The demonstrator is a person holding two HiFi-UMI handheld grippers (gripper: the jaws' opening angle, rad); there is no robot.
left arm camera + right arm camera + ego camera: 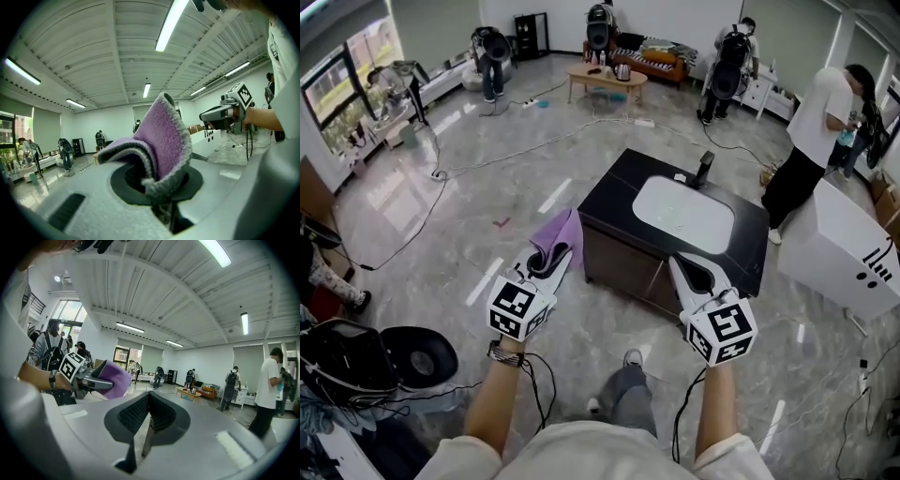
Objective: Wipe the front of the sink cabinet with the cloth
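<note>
Floor bears one sink cabinet; left tongs pinch one cloth.

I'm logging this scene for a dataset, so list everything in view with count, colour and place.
Sink cabinet: one, black, floor centre.
Basin: one, white, in the cabinet top.
Faucet: one, black, at the basin's far edge.
Cloth: one, purple, by the cabinet's left corner.
Coffee table: one, wooden, far end.
Sofa: one, orange-brown, far wall.
White unit: one, right of the cabinet.
Cables: several, across the grey floor.
People: several, around the room's edges.
Left tool: one, grey, shut on the cloth.
Right tool: one, grey, jaws together, empty, at the cabinet's front.
</note>
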